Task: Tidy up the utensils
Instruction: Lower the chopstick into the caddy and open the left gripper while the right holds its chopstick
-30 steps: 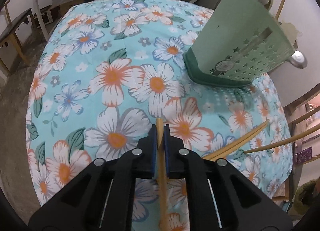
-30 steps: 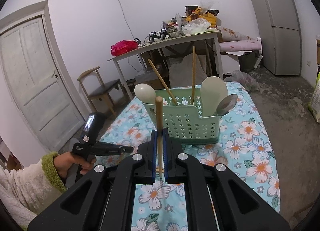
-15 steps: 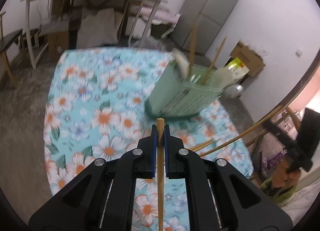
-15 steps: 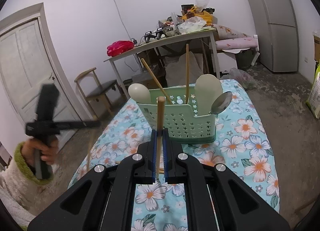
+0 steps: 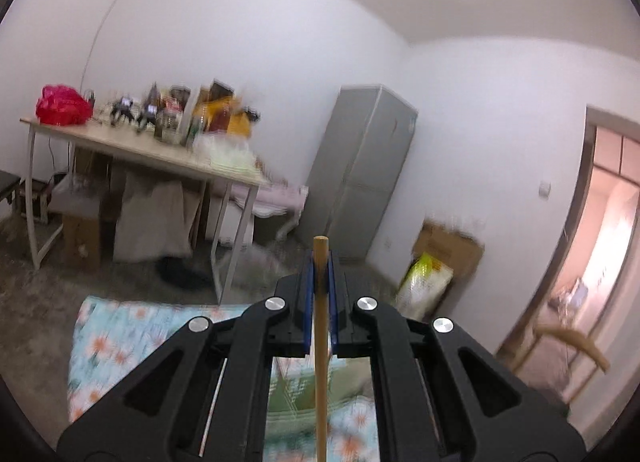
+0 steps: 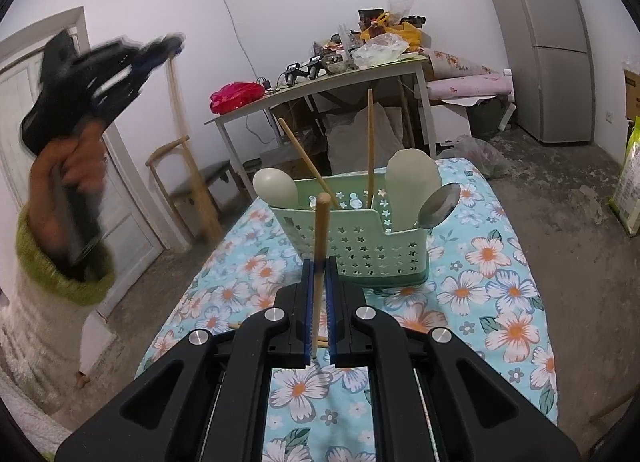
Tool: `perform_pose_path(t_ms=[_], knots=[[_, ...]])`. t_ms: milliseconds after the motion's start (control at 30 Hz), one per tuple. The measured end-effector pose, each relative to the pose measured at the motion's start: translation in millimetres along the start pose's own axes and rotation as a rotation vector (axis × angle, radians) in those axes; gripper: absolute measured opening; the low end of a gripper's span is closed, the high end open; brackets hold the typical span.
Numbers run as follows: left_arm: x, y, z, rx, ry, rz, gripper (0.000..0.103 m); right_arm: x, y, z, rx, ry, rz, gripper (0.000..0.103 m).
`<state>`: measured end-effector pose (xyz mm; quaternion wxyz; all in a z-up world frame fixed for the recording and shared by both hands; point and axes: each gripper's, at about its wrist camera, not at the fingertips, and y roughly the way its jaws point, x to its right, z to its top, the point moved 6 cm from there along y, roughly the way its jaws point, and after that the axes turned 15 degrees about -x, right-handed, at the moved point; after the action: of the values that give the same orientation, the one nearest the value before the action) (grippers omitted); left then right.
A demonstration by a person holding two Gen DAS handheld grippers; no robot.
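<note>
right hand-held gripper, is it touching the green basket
Apart. The right wrist view shows the right hand-held gripper, shut on a chopstick, short of the green basket, floral cloth visible between.

You're in a lived-in home room: a grey fridge (image 6: pixel 540 42), a cluttered work table (image 6: pixel 320 82), a wooden chair (image 6: pixel 188 182) by the door (image 6: pixel 120 222), and a floral tablecloth (image 6: pixel 492 262).

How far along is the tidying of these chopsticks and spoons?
Partly done: the green caddy already holds two chopsticks, two pale spoons and a metal spoon. In hand: each gripper, left and right, pinches a chopstick. Left: dropping both in, plus loose chopsticks on the cloth.
</note>
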<state>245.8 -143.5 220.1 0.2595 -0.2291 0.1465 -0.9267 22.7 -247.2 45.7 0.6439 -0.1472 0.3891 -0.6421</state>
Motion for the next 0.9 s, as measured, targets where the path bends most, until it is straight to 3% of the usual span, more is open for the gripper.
perform_pose_path(t_ms=[67,200,433,767,800,900], knots=[[3,16,13,0.066,-0.007,0.021,0.005,0,-2,1,0.004,0.000,-0.008,0.006],[7,52,20,0.112,-0.012,0.038,0.005,2,-6,1,0.013,0.004,-0.021,0.006],[3,112,-3,0.105,-0.007,0.107,0.005,7,-6,0,0.011,0.018,-0.026,0.006],[-8,132,-37,0.016,0.020,0.144,0.006,8,-7,-4,0.008,0.028,-0.019,0.006],[-9,130,-40,0.006,0.023,0.142,0.009,7,-7,-4,0.008,0.029,-0.018,0.006],[-10,124,-44,-0.018,0.036,0.145,0.033,7,-7,-4,0.011,0.029,-0.017,0.006]])
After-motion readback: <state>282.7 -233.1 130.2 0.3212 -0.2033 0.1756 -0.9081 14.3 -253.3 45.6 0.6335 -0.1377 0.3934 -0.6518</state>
